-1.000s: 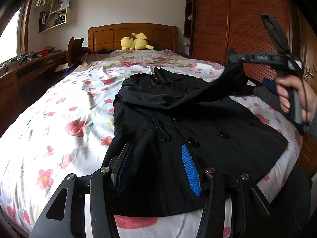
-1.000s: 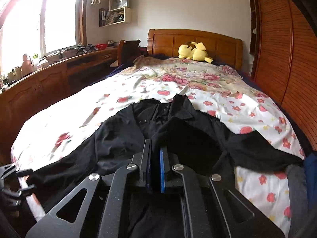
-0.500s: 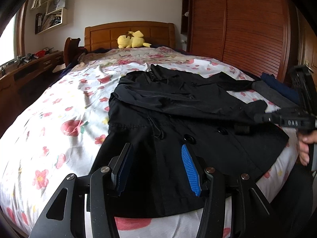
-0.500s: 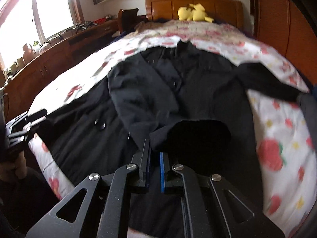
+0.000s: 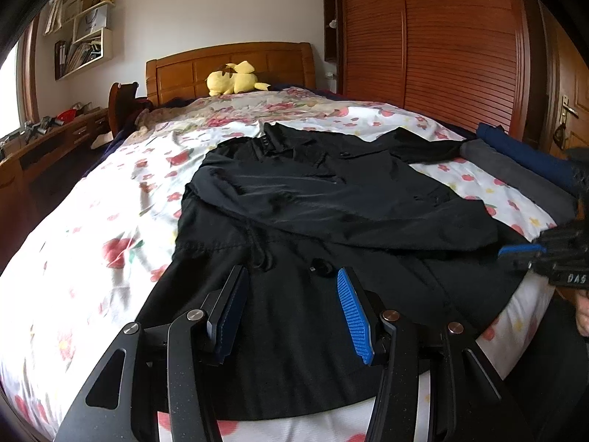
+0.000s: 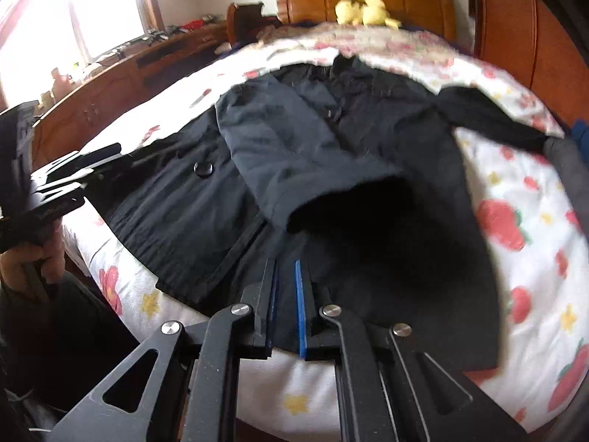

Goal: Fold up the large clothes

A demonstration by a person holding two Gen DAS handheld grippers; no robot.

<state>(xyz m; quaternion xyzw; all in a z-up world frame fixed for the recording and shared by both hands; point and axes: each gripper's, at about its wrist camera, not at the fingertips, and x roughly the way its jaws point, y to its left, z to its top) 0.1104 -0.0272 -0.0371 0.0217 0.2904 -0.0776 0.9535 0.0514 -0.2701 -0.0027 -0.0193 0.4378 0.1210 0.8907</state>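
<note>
Coat (image 5: 331,213), one black garment, lies spread across the foot of the bed (image 5: 92,221), one sleeve (image 6: 294,154) folded over its front, the other trailing toward the right edge. It looks soft, limp and fairly heavy; best gripped at hem corners or cuff. The left claw (image 5: 291,305) hovers released above the hem; the right claw (image 6: 285,305), slightly parted, grasps nothing.

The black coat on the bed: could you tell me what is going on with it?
A person is folding the coat, which lies spread on the bed. One sleeve lies folded across its front; the other sleeve stretches out sideways. The left gripper hangs open over the hem, empty. The right gripper is nearly closed by the folded sleeve's end; whether it pinches cloth is unclear.
</note>
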